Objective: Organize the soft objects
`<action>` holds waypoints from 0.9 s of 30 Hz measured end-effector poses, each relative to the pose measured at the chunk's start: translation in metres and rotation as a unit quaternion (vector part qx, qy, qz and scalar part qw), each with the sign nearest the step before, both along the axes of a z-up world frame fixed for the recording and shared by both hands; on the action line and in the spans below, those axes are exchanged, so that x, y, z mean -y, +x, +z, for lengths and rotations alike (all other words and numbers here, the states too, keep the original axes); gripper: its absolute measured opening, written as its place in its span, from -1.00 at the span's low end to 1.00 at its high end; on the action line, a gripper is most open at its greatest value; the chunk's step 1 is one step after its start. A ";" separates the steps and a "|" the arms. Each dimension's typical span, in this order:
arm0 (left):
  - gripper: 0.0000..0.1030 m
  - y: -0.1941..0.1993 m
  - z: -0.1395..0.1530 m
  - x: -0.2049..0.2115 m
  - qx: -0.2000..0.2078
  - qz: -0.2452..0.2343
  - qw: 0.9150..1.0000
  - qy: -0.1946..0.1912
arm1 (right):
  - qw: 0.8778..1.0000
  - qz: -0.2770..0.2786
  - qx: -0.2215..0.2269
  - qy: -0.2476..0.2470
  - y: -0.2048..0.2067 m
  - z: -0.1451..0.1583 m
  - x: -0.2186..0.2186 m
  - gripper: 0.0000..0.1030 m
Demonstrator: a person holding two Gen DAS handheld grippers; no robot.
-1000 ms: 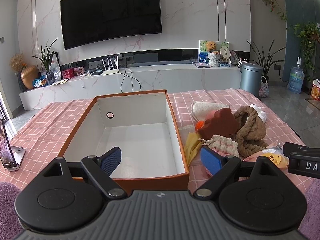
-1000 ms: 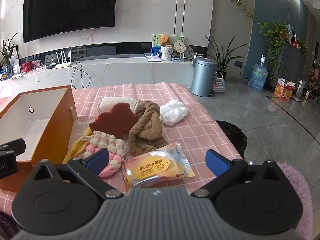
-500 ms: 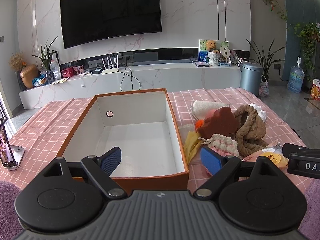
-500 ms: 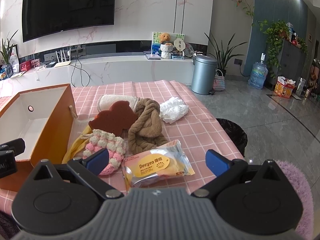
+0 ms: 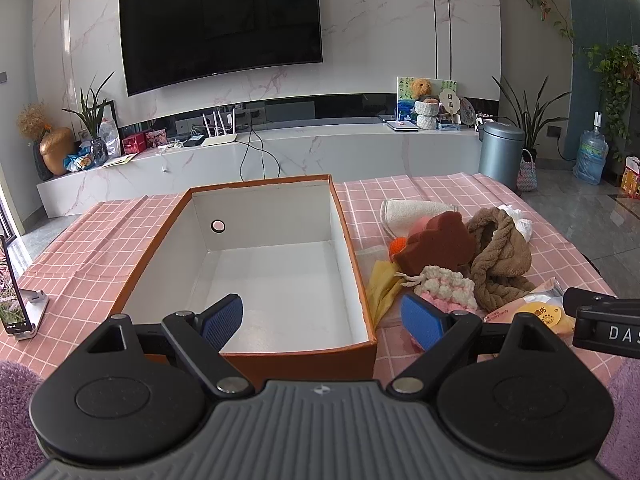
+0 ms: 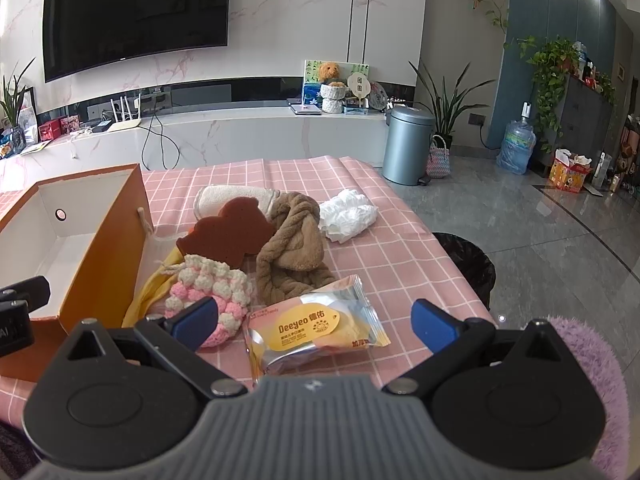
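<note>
An empty orange box [image 5: 304, 354] with white inside stands on the pink checked tablecloth; it also shows in the right wrist view [image 6: 108, 248]. To its right lies a pile: a brown sponge [image 6: 228, 236], a brown knotted headband [image 6: 294, 252], a pink-and-cream crocheted pouch [image 6: 212, 288], a cream towel [image 6: 236, 196], a white cloth [image 6: 348, 214], a yellow cloth [image 6: 150, 290] and a wrapped bread packet [image 6: 316, 326]. My left gripper [image 5: 322, 320] is open at the box's near wall. My right gripper [image 6: 316, 322] is open, straddling the bread packet.
A phone on a stand [image 5: 18, 312] sits at the table's left edge. A black bin [image 6: 468, 268] stands beyond the table's right edge. A grey pedal bin [image 6: 408, 144] and a white TV console [image 5: 256, 160] are behind the table.
My right gripper has edged forward toward the pile, so the bread packet sits closer between the fingers. The left gripper has hardly moved.
</note>
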State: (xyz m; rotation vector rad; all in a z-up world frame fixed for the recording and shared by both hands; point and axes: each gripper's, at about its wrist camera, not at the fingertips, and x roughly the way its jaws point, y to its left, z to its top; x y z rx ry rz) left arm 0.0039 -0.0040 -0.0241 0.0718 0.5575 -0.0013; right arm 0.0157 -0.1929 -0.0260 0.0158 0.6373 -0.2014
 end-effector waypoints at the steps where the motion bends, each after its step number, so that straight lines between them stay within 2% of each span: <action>1: 1.00 0.000 0.001 0.000 0.000 0.000 1.000 0.000 | 1.000 0.000 0.000 0.000 0.000 0.000 0.000 0.96; 16: 1.00 -0.002 -0.006 0.003 0.002 -0.008 1.000 -0.004 | 1.000 0.003 -0.008 0.003 0.003 -0.002 0.001 0.95; 22: 0.87 -0.007 -0.009 0.007 0.007 -0.039 0.999 -0.021 | 0.999 0.018 -0.007 0.026 0.004 -0.003 0.008 0.95; 27: 0.75 -0.003 -0.007 0.017 -0.008 -0.088 0.996 -0.023 | 0.998 0.020 -0.027 0.052 0.011 -0.009 0.019 0.95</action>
